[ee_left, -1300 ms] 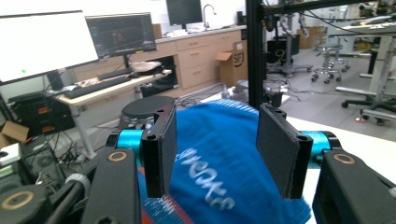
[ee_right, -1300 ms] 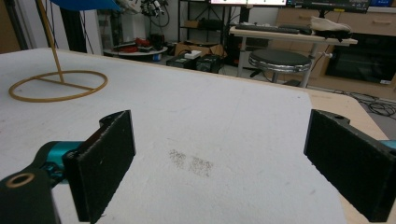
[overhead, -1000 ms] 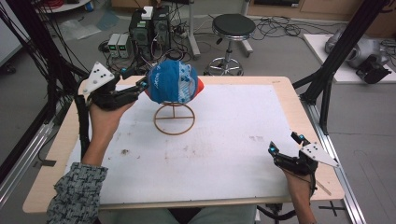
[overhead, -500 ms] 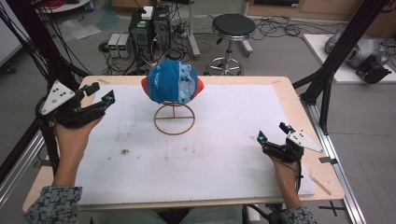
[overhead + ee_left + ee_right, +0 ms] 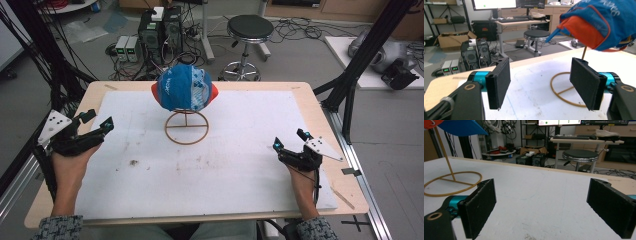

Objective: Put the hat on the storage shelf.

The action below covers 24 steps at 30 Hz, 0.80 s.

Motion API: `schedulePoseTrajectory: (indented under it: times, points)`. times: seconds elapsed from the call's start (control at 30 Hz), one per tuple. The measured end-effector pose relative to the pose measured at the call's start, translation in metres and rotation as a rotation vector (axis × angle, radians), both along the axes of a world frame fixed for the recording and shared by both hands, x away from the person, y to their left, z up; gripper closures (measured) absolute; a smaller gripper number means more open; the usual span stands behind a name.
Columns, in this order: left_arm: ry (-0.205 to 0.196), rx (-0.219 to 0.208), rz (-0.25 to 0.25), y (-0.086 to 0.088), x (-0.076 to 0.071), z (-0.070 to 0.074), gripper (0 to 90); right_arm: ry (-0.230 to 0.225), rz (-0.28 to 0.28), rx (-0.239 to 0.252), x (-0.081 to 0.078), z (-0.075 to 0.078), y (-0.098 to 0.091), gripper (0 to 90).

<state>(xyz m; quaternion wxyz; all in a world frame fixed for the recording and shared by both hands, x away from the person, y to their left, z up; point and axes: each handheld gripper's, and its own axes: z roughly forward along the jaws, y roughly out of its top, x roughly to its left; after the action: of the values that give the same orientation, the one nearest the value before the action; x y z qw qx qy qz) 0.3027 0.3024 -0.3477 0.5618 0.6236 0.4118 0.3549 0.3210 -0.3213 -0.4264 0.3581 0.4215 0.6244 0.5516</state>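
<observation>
A blue cap [image 5: 184, 94] with orange panels sits on top of a gold wire stand [image 5: 186, 143] at the back middle of the table. My left gripper [image 5: 100, 119] is near the table's left edge, well clear of the cap. It is open, its jaws have just been opening, and nothing is between them. In the left gripper view the cap [image 5: 599, 22] and stand [image 5: 554, 87] lie beyond the open left gripper [image 5: 541, 85]. My right gripper [image 5: 289, 139] hovers open and empty over the mat's right side. In the right gripper view the right gripper [image 5: 544, 210] spans bare mat, with the stand [image 5: 445, 155] far left.
A white mat [image 5: 225, 175] covers most of the wooden table [image 5: 320, 110]. Black frame posts [image 5: 350, 85] rise at the right and left edges. A stool [image 5: 249, 30] and computer boxes [image 5: 160, 27] stand on the floor behind the table.
My left gripper has drawn back from the cap's left side, moving left and down toward the table edge, with its jaws wider. The right gripper has shifted slightly inward.
</observation>
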Motion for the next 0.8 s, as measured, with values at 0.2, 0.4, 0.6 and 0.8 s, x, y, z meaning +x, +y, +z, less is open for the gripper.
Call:
schedulePoseTrajectory:
  times: [0.2, 0.4, 0.6, 0.8]
  points:
    - [0.013, 0.002, 0.008, 0.002, 0.000, -0.011, 31.1, -0.005, 0.003, -0.002, 0.002, 0.000, 0.002, 8.0]
    - [0.023, 0.005, 0.005, 0.003, 0.000, -0.016, 30.1, -0.008, -0.005, -0.003, 0.001, 0.001, 0.001, 8.0]
    - [0.034, 0.002, 0.006, 0.006, 0.000, -0.021, 29.8, -0.012, -0.015, -0.006, 0.001, 0.001, 0.000, 8.0]
    - [0.045, 0.003, 0.007, 0.007, 0.000, -0.025, 29.7, -0.013, -0.019, -0.010, 0.000, 0.001, 0.000, 8.0]
